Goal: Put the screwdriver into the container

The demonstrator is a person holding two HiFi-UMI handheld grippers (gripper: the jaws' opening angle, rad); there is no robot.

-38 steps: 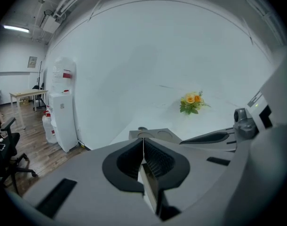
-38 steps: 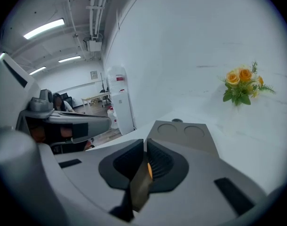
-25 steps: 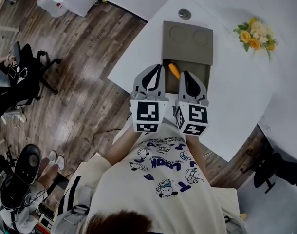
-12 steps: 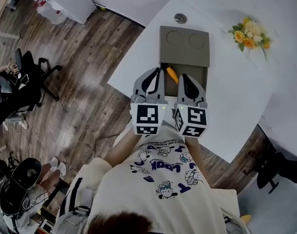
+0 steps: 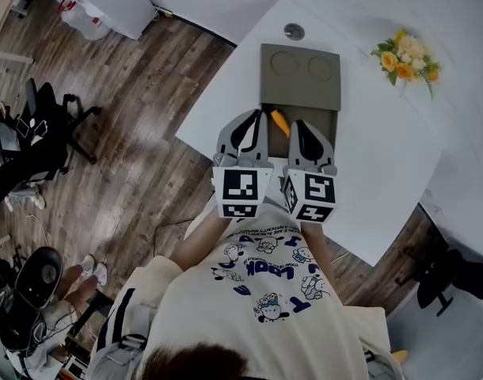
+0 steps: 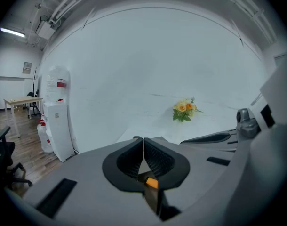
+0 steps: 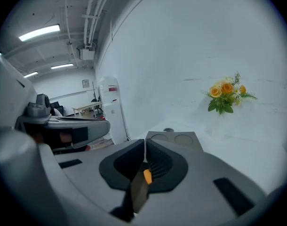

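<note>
An olive-grey container lies on the white table, its far part a lid with two round recesses, its near part an open compartment. The screwdriver's orange handle lies in that compartment; its shaft is hidden. My left gripper and right gripper hang side by side over the container's near end, one on each side of the handle. Both are shut with nothing between the jaws. Under the closed left gripper and right gripper, a bit of the orange handle shows.
A bunch of yellow and orange flowers stands at the table's far right. A small round metal disc sits just beyond the container. The table's near edge runs under my grippers; wooden floor, office chairs and a seated person lie to the left.
The head view has shifted slightly, so the table sits a little higher in the picture. Both grippers stay shut, side by side over the container's near end.
</note>
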